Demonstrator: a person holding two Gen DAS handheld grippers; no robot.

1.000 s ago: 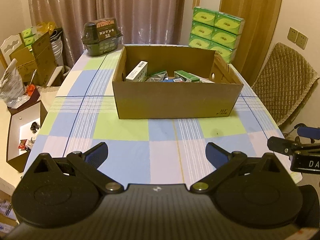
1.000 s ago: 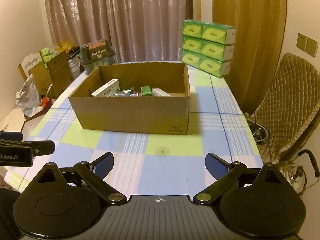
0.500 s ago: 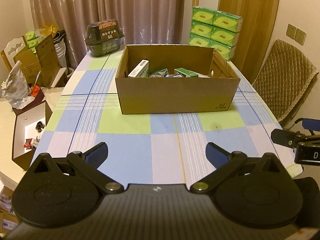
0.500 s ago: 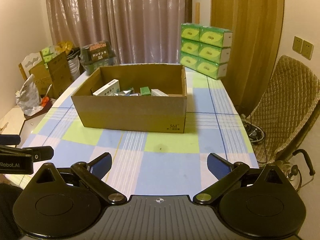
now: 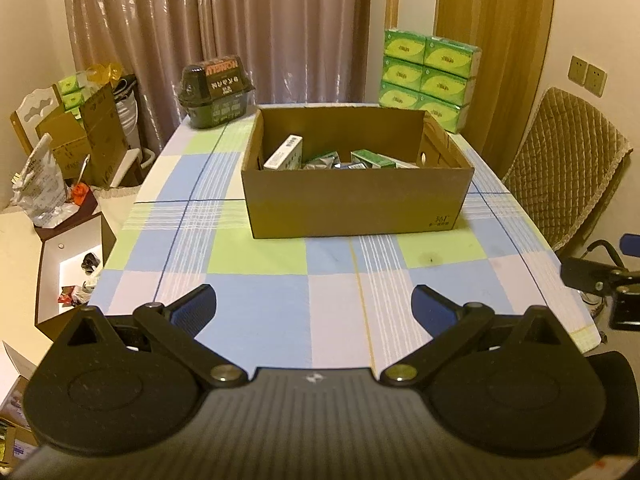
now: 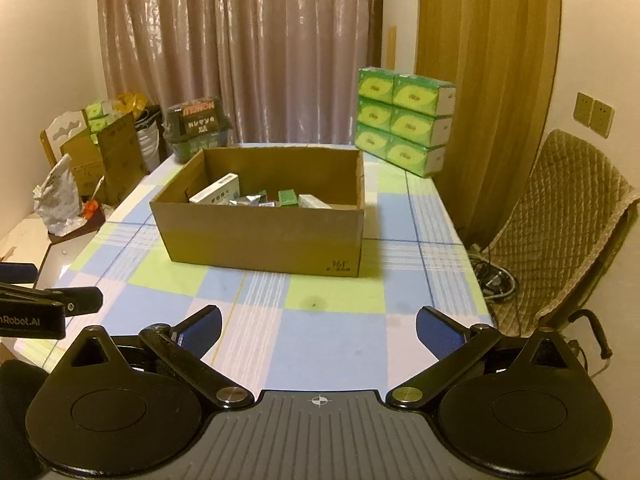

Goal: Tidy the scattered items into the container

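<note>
Pulling back from the far side, we now hold both tools further from the cardboard box [image 5: 356,204] than a second ago, which we read as the tidying being done, since the checked tablecloth [image 5: 256,304] around it lies bare. From left to right we count one left gripper [image 5: 314,306], jaws spread and empty, one box mid-table holding roughly five small packets [image 5: 286,154], and one right gripper [image 6: 318,326], likewise spread and empty.
</note>
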